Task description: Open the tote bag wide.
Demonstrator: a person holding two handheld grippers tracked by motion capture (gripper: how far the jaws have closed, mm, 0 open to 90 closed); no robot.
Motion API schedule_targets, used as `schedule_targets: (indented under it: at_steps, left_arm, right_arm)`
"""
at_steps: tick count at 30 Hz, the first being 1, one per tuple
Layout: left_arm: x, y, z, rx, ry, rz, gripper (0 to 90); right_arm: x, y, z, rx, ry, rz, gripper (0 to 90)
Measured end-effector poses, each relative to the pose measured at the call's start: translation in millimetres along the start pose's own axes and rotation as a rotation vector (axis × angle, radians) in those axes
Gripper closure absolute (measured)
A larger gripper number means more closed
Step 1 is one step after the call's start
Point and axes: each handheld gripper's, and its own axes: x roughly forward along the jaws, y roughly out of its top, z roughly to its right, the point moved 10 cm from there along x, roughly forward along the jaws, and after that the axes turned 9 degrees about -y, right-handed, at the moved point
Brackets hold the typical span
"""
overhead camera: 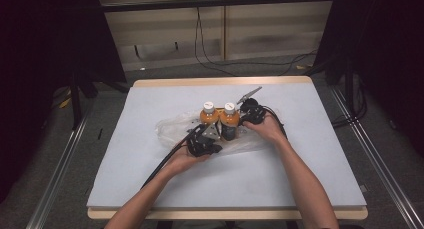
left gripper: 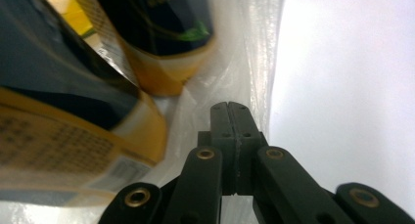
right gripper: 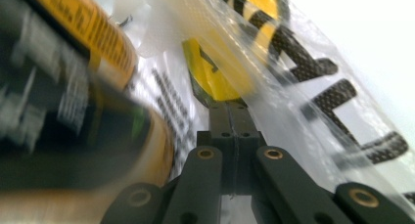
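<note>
Clear plastic bag (overhead camera: 172, 128) lies crumpled near centre of the white table top (overhead camera: 150, 179), w/ two orange-filled bottles (overhead camera: 220, 120) standing upright side by side on/in it, white caps up.

L gripper (overhead camera: 204, 141): I see it at the near-left side of the bottles, low on the bag. In the left gripper view its jaws are fully together, pads flat against each other; bag film (left gripper: 240, 53) runs up right at the tips, but I can't tell whether a fold is pinched between them. Bottle bases (left gripper: 161, 62) sit just left of the tips in that view, close, not between the pads.

R gripper (overhead camera: 251, 114): at the right side of the bottles, touching or just beside the right one. In the right gripper view jaws also closed tight; printed bag film (right gripper: 303, 77) drapes over and past the tips, a yellow patch (right gripper: 215, 72) right at them. Pinch on film: can't tell. A bottle (right gripper: 73, 97) lies blurred just to the left.

Room: bag + bottles sit well apart from all table edges; wide bare top on L, R and near side. Cables (overhead camera: 165, 161) trail toward the near edge.
</note>
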Motion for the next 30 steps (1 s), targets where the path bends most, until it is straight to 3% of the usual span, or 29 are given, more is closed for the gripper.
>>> schedule_targets:
  at_steps: [2,11,16,17,19,21,22,26,30]
  left_arm:
    - [-0.1,-0.6,3.5,-0.006,-0.002,0.010,90.0]
    - [-2.5,-5.2,26.9,0.036,-0.049,-0.002,90.0]
    - [-4.4,-9.0,34.7,0.028,-0.074,0.019,90.0]
    - [-5.1,-9.7,37.1,0.025,-0.086,0.017,90.0]
    - [-6.7,-11.6,42.3,0.053,-0.073,0.002,90.0]
    - [-8.3,-14.0,47.8,0.060,-0.084,0.002,90.0]
    - [-10.7,-16.5,51.1,0.058,-0.115,-0.003,90.0]
    - [-12.2,-18.6,50.5,0.051,-0.102,-0.002,90.0]
    - [-11.2,-17.8,51.0,0.054,-0.113,0.013,90.0]
  right_arm:
    - [4.8,5.8,0.5,0.006,0.000,-0.003,90.0]
    - [22.8,28.4,11.9,0.093,-0.027,-0.029,90.0]
    - [27.8,35.4,18.3,0.099,-0.065,-0.044,90.0]
    - [28.9,36.8,20.5,0.092,-0.091,-0.043,90.0]
    - [31.0,39.7,21.5,0.067,-0.117,-0.039,90.0]
    - [32.5,41.8,21.2,0.065,-0.123,-0.045,90.0]
    - [33.5,43.0,21.8,0.064,-0.123,-0.039,90.0]
    - [36.9,47.1,23.3,0.087,-0.122,-0.045,90.0]
    - [40.3,51.1,27.3,0.100,-0.152,-0.046,90.0]
